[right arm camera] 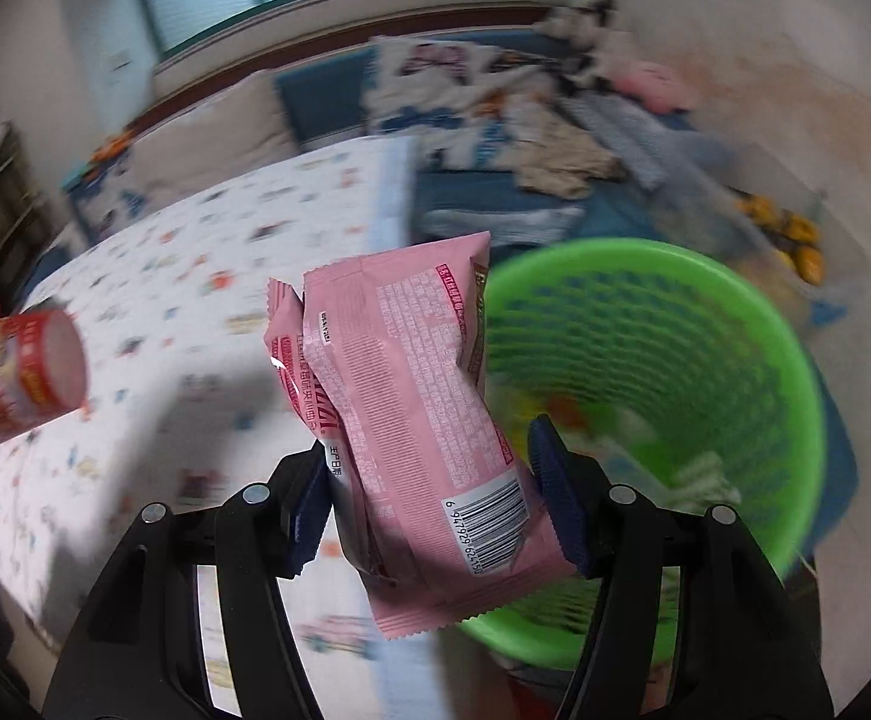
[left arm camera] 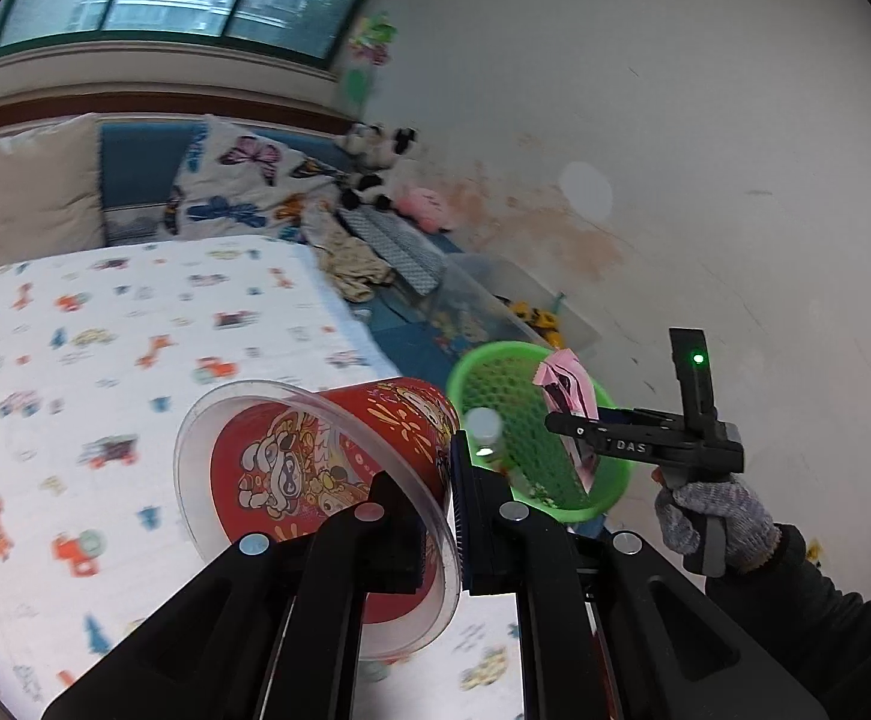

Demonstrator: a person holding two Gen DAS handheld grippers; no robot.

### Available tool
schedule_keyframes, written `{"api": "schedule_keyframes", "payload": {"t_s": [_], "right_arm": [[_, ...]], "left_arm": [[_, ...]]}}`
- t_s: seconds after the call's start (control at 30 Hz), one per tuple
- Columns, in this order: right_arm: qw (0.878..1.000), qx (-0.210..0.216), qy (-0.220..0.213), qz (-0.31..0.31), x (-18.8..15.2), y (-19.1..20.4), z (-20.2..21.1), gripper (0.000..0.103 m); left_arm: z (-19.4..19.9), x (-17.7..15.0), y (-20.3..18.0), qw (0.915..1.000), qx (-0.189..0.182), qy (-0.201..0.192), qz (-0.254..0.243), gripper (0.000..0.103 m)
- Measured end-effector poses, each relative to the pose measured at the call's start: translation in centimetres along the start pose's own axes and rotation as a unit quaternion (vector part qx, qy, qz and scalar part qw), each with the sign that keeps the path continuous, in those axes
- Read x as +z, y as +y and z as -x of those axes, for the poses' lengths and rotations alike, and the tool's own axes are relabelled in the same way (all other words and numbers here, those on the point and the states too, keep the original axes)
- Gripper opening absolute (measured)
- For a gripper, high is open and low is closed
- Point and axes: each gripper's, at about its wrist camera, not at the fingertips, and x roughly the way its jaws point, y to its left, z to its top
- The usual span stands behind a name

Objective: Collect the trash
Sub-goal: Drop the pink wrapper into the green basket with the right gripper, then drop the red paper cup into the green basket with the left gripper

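Observation:
My left gripper (left arm camera: 435, 510) is shut on the rim of a red printed plastic cup (left arm camera: 327, 468), held on its side above the bed. The cup also shows at the left edge of the right wrist view (right arm camera: 21, 372). My right gripper (right arm camera: 429, 498) is shut on a pink snack wrapper (right arm camera: 411, 408), held upright beside the rim of a green mesh basket (right arm camera: 735, 312). In the left wrist view the right gripper (left arm camera: 573, 432) holds the wrapper (left arm camera: 567, 390) over the green basket (left arm camera: 507, 384), which has some scraps inside.
A bed with a white cartoon-print sheet (left arm camera: 105, 360) lies below and to the left. Pillows, plush toys (left arm camera: 375, 162) and clothes (left arm camera: 351, 264) lie at the far end. A clear plastic bin (left arm camera: 495, 294) stands behind the basket by the white wall (left arm camera: 675, 120).

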Motion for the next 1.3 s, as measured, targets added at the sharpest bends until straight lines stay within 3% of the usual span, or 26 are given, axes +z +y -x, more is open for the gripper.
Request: {"api": "schedule_keyframes", "payload": {"t_s": [0.17, 0.47, 1.0, 1.3], "right_arm": [[0.999, -0.016, -0.002, -0.05, -1.1, -4.5, 0.0, 0.064], [0.994, -0.026, -0.012, -0.105, -2.4, -8.6, -0.4, 0.076], [0.993, -0.037, -0.063, -0.091, -4.3, -8.8, 4.8, 0.078], [0.989, -0.035, -0.088, -0.113, -6.1, -10.0, 7.5, 0.078]], "left_arm": [[-3.0, 0.8, -2.9, 0.9996, -0.015, 0.017, -0.02, 0.008], [-7.3, 1.8, -6.6, 0.9975, -0.023, 0.044, -0.05, 0.008], [-16.1, 1.8, -12.6, 0.9895, -0.042, 0.102, -0.093, 0.008], [-21.4, 1.1, -15.6, 0.9825, -0.049, 0.145, -0.106, 0.008]]}}
